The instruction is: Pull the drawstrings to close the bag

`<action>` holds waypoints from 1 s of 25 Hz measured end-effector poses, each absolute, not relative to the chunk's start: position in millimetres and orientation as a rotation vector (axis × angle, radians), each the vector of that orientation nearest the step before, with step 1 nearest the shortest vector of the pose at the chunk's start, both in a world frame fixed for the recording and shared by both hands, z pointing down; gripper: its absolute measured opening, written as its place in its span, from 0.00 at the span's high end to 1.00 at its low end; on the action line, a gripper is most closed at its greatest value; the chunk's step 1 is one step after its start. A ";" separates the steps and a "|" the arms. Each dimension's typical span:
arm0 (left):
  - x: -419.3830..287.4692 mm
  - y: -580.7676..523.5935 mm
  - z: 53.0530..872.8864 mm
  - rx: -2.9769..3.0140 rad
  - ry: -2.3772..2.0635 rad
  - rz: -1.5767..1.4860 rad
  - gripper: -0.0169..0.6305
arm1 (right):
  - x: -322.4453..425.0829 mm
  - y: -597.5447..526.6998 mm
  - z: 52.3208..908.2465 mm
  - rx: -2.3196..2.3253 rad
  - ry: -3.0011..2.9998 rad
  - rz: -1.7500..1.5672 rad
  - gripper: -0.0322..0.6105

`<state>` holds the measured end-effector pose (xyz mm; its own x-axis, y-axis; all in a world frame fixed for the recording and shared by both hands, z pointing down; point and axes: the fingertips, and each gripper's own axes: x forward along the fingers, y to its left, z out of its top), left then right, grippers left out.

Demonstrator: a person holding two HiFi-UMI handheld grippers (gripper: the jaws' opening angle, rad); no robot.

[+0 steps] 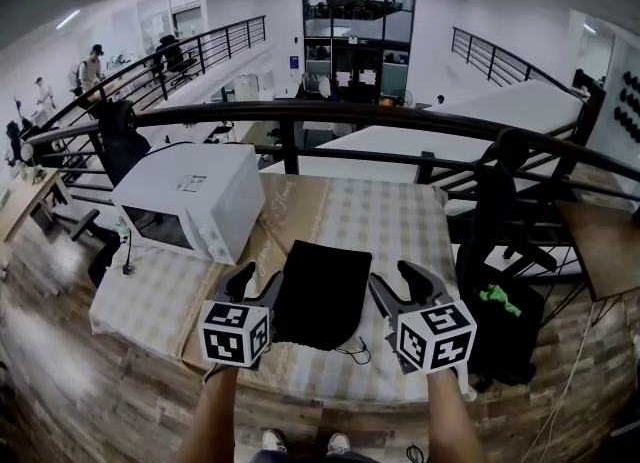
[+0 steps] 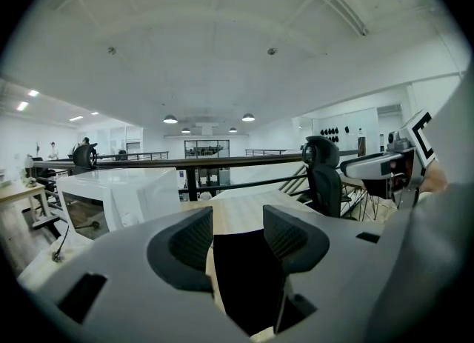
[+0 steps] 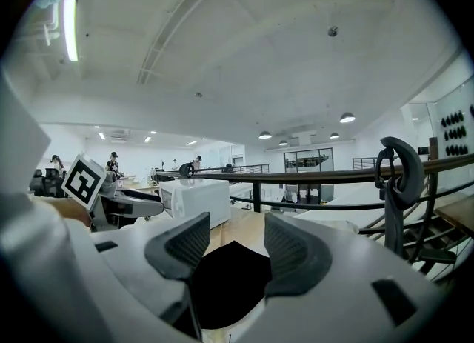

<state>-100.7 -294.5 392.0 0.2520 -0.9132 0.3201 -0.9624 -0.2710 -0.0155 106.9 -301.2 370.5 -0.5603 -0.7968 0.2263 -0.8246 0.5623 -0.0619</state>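
Note:
A black drawstring bag point(image 1: 320, 291) lies flat on the checked tablecloth point(image 1: 400, 221), its opening toward me. Its thin cord ends point(image 1: 352, 353) trail off the near edge. My left gripper point(image 1: 255, 286) hovers at the bag's left side and my right gripper point(image 1: 393, 281) at its right side; both are open and hold nothing. In the left gripper view the bag point(image 2: 248, 275) shows as a dark patch between the parted jaws of the left gripper point(image 2: 237, 234). In the right gripper view the bag point(image 3: 222, 282) lies below and between the jaws of the right gripper point(image 3: 235, 241).
A white microwave point(image 1: 190, 196) stands on the table left of the bag. A dark railing point(image 1: 350, 116) runs behind the table. A black chair point(image 1: 500, 201) stands to the right, with a green object point(image 1: 500, 299) below it. The table's near edge is just under the grippers.

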 end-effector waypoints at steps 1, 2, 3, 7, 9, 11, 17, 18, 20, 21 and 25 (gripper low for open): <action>-103.8 -295.3 392.2 2.339 -1.765 0.393 0.64 | 105.3 -300.9 369.9 1.384 -2.614 0.238 0.61; -107.3 -296.4 392.4 2.344 -1.757 0.386 0.64 | 103.3 -300.4 369.4 1.394 -2.605 0.236 0.61; -110.5 -297.9 392.0 2.351 -1.747 0.381 0.64 | 101.2 -300.0 368.8 1.407 -2.597 0.234 0.61; -119.6 -304.3 388.4 2.400 -1.701 0.378 0.64 | 91.6 -298.0 364.0 1.465 -2.567 0.232 0.61; -124.8 -305.7 387.4 2.419 -1.678 0.378 0.64 | 85.8 -295.6 362.7 1.489 -2.554 0.232 0.61; -130.2 -306.4 387.6 2.433 -1.656 0.378 0.64 | 80.4 -292.4 362.4 1.510 -2.542 0.236 0.61; -136.5 -304.2 389.8 2.473 -1.601 0.373 0.64 | 71.5 -281.7 362.0 1.557 -2.508 0.230 0.61; -137.9 -303.5 390.1 2.477 -1.595 0.373 0.64 | 69.6 -280.2 362.4 1.559 -2.505 0.229 0.61; -139.8 -302.1 391.2 2.483 -1.585 0.372 0.64 | 66.4 -277.4 364.0 1.561 -2.498 0.229 0.61; -140.2 -301.3 391.8 2.487 -1.580 0.372 0.64 | 65.5 -276.1 364.7 1.562 -2.494 0.229 0.61; -139.2 -296.5 394.0 2.498 -1.561 0.380 0.64 | 64.1 -270.4 366.4 1.553 -2.487 0.228 0.61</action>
<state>-139.2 -296.5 394.0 0.4190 -0.8558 0.3034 -0.8995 -0.4369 0.0100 64.1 -270.4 366.4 -0.4280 -0.8687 0.2494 -0.8995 0.4362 -0.0245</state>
